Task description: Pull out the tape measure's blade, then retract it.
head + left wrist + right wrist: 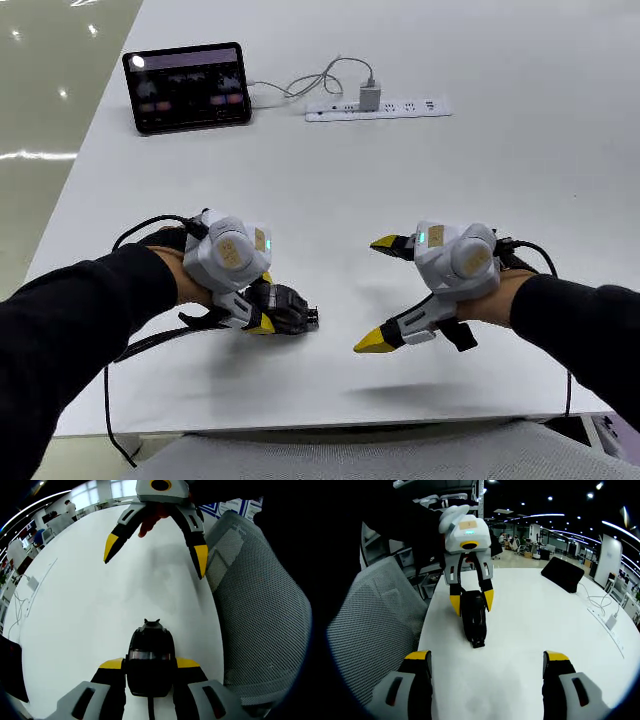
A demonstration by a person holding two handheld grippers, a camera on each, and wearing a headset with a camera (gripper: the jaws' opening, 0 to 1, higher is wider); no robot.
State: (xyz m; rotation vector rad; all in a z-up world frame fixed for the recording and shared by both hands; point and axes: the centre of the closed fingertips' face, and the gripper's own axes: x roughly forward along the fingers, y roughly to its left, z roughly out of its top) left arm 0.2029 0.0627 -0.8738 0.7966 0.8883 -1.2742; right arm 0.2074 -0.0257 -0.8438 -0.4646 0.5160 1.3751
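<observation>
Tape measure (pixel 473 614) sat clamped between the fingers of our left gripper (pixel 150 663); we judged it rigid, its blade tip (pixel 478 643) the hold for our open right gripper (pixel 486 656).

One tape measure (pixel 290 310), near left. Two grippers: left gripper (pixel 268 302), right gripper (pixel 378 292). One tablet (pixel 187 86), far left. One power strip (pixel 400 107), one charger (pixel 370 97). White cables (pixel 300 85), possibly two. One mesh chair (pixel 260 605).

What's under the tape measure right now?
The white table: the tape measure, clamped in the left hand-held gripper, appears to rest on it. Its own body hides its underside, so anything beneath cannot be seen.
</observation>
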